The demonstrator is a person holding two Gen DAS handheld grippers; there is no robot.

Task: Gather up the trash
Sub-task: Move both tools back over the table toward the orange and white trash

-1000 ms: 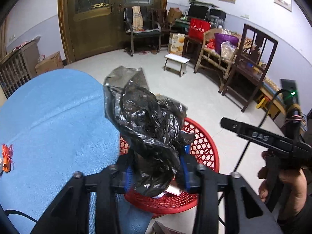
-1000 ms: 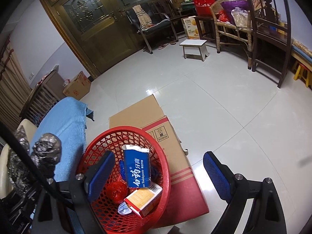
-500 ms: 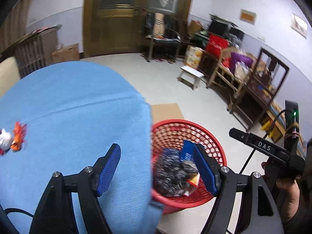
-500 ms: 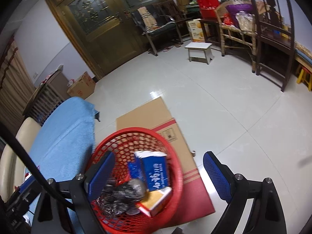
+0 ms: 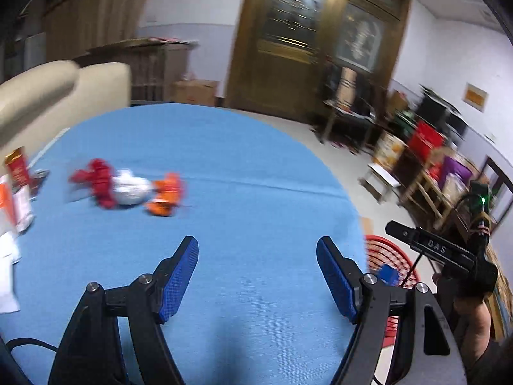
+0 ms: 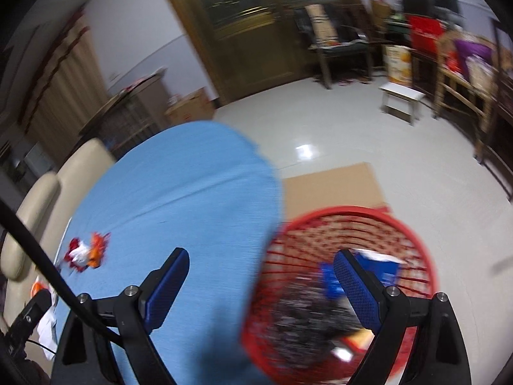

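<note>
1. Now, you are between pieces: the left gripper has its jaws spread wide and empty, hanging over the blue cloth that covers the counter.

2. The right gripper is likewise wide apart with nothing between its jaws; in its view it straddles the cloth's edge, one finger over the blue, the other over the red basket.

3. The basket sits on the floor at the lower right of the right wrist view, just beside the counter edge, on a flat sheet of cardboard. It already holds a crumpled black bag, a blue carton and other bits too blurred to name.

4. Trash remains on the cloth. In the left wrist view a cluster of red, white and orange wrappers lies at the middle left, well ahead of your left jaws. More packets and papers lie at the far left edge.

5. So I judge the step in hand to be the reach for the next piece, most likely the wrapper cluster.

6. That move calls for carrying the left gripper forward and to the left, lowering until the jaws flank the cluster, then closing. The wrappers look light and loose, so pinch low to catch them together.

7. Both views are motion-blurred; settle before you close.
</note>
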